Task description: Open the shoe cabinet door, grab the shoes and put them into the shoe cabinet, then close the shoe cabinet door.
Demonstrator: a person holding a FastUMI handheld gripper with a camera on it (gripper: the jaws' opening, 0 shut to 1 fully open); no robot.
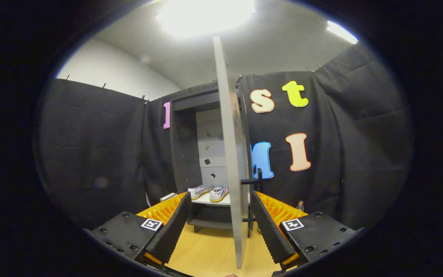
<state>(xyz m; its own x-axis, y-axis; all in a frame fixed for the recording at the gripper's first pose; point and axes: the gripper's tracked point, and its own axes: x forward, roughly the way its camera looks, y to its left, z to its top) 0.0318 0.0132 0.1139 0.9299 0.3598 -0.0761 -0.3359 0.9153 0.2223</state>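
Gripper (219, 227): fingers spread, gripping nothing, straddling the door (232, 154) edge, seemingly positioning to swing it closed. Shoes (210, 192): sitting side by side on the cabinet (185, 146) shelf, already stowed.

Low over the wooden floor (206, 250), the gripper camera looks forward between spread fingers (175, 227), near the cabinet door (231, 154) edge-on; shoe cabinet (190, 146) perhaps slightly beyond.
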